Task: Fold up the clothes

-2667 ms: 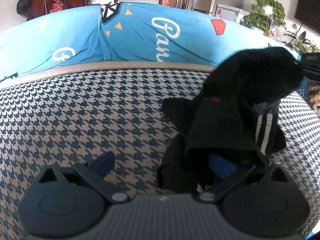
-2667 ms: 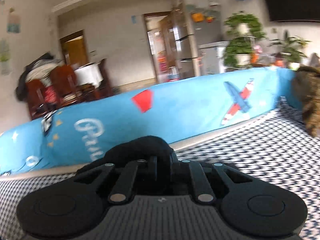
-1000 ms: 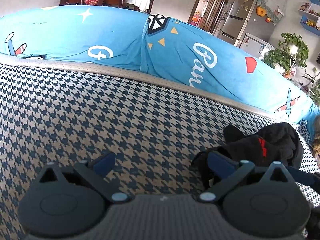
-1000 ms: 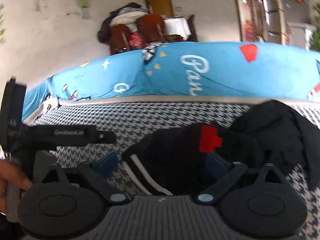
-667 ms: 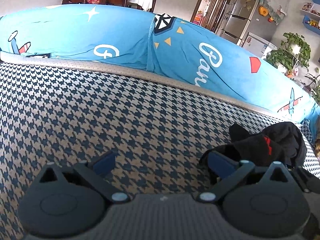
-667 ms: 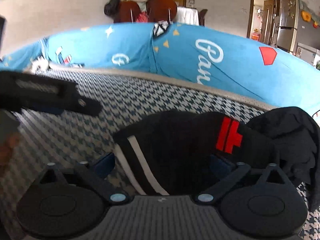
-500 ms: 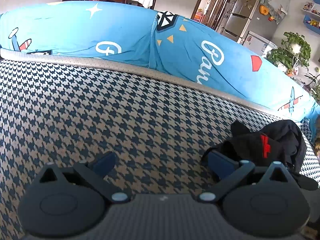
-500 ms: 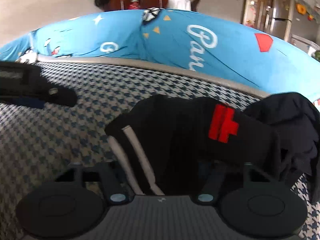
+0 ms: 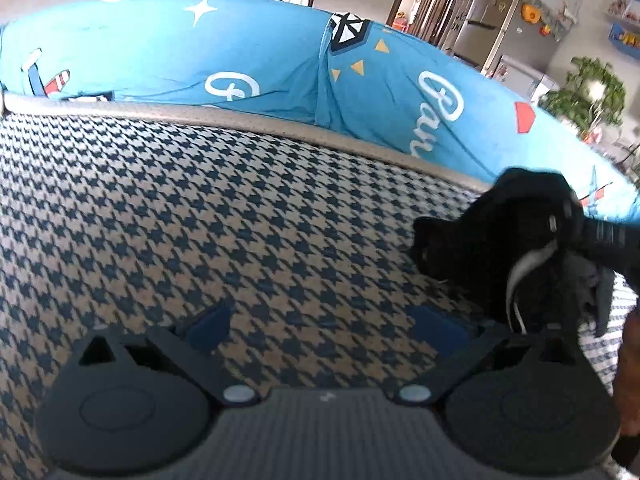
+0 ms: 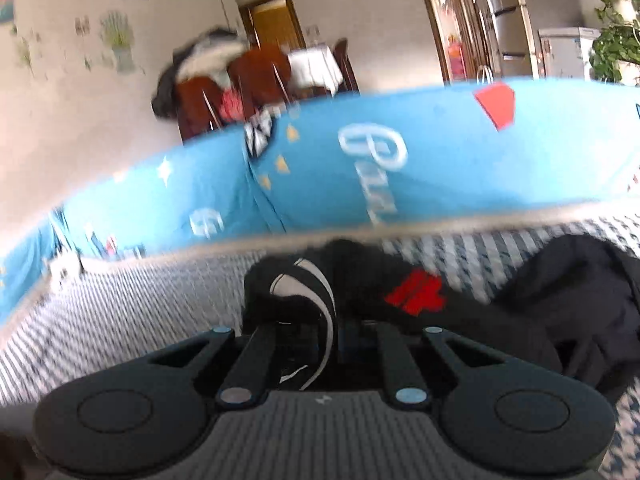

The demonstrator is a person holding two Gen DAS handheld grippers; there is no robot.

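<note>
Leftmost, the left gripper (image 9: 320,320) hovers over bare houndstooth cover (image 9: 200,220), fingers spread wide, nothing between them, pads clear of the cloth. Behind runs the blue printed backrest (image 9: 280,68). Moving right: the black garment (image 9: 492,240) lies bunched toward the right end of the seat, white side stripes and a red patch (image 10: 416,292) showing. It sits just beside the left gripper's right finger, not touching as far as I can tell. Rightmost, the right gripper (image 10: 326,340) has just been closing and now pinches a striped edge of the garment, fabric pressed between the two fingers; the left wrist view shows that edge drawn up into a peak. Handling, by judgement: soft, light, limp knit; no stiffness, so any lifted part will sag and drag the rest along. Not slippery against the textured cover, so it may catch when pulled. Best holds look to be hems and corners along the striped seam, one per gripper, well apart, to spread it flat before any fold. Which part of the garment the pinched edge belongs to cannot be told.
</note>
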